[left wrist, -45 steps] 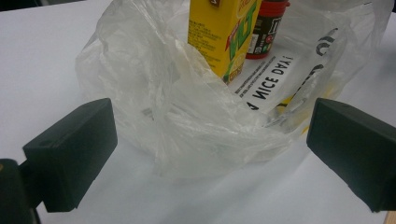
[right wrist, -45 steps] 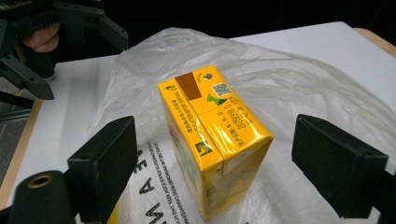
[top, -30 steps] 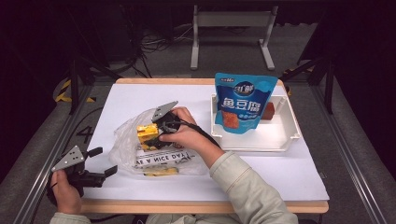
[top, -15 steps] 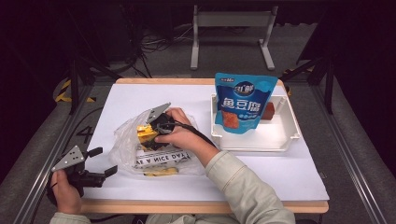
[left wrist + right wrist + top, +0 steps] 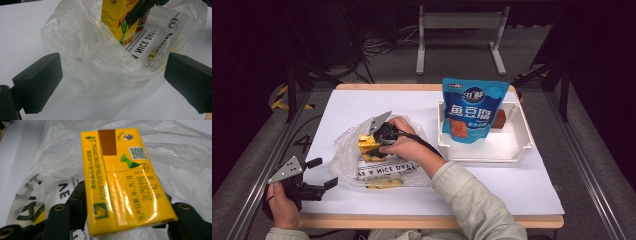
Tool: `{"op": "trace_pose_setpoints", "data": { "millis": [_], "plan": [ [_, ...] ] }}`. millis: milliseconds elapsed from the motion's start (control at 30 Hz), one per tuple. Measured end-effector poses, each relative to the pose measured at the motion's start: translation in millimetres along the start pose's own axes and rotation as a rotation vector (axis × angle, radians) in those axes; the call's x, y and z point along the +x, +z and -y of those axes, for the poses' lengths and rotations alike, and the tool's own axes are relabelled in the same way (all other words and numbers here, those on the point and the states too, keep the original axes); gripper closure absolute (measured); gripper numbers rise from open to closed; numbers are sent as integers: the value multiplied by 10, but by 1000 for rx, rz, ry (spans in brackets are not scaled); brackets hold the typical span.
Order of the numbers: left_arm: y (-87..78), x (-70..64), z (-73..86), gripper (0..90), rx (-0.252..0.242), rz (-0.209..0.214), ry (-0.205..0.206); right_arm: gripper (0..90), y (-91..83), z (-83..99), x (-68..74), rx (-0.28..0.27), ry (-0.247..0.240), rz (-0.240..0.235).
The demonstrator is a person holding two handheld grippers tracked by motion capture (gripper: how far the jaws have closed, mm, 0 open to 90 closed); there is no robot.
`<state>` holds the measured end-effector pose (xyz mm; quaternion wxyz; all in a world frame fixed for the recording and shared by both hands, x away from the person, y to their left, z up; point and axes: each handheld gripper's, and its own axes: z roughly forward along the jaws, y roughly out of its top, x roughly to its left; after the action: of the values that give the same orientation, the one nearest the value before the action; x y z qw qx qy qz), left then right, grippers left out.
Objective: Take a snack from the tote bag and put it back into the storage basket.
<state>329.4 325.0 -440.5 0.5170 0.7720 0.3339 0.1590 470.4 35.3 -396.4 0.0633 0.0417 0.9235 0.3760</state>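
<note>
While the right hand-held gripper clamps the yellow drink carton inside the plastic bag, its long axis points away from the camera; the left hand-held gripper gapes wide.

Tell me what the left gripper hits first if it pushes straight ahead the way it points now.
Most likely the clear plastic bag, lying directly ahead between the open jaws of the left gripper; the yellow carton sits farther back inside it.
</note>
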Motion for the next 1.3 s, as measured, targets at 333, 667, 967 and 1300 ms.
{"op": "trace_pose_setpoints", "data": {
  "millis": [333, 667, 967, 1300],
  "plan": [
    [-6, 5, 5, 23, -2, -1, -3, 516, -23, -29, 45, 6, -20, -6],
    [-2, -1, -1, 23, -3, 2, 0, 516, -194, -148, 114, -37, -13, -33],
    [4, -1, -2, 23, 0, 1, 1, 514, -416, -305, 182, -60, -39, -33],
    [11, 1, -7, 23, -2, 3, 2, 514, -637, -412, 220, -75, -48, -38]
  ]
}}
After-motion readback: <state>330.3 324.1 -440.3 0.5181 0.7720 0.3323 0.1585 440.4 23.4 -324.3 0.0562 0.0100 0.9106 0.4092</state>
